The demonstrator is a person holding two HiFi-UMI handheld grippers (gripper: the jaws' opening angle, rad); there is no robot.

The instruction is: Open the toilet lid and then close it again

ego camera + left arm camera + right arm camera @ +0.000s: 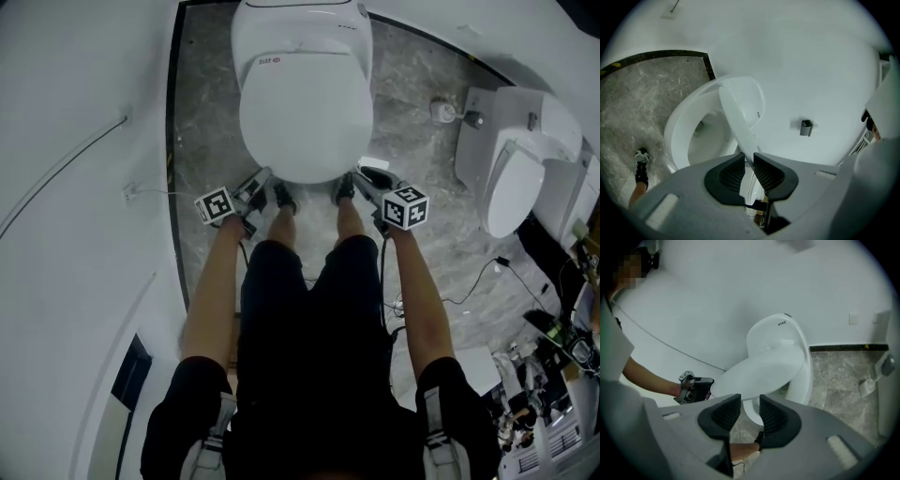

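Left gripper (749, 157) is clamping the part-raised toilet lid (738, 117), right gripper (750, 399) is idling with jaws apart; full opening and closing pending.

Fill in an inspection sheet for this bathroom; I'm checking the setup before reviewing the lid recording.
Surface: grey marble floor, white walls.
Job's things: toilet; lid partly raised, bowl showing beneath.
Clutter: heap of equipment at lower right.
Grippers: left gripper, fingers clamped on the lid's edge; right gripper, fingers apart at the lid's rim.
Cables: black cable on the floor; thin wire on the left wall.
Surroundings: second toilet at right.
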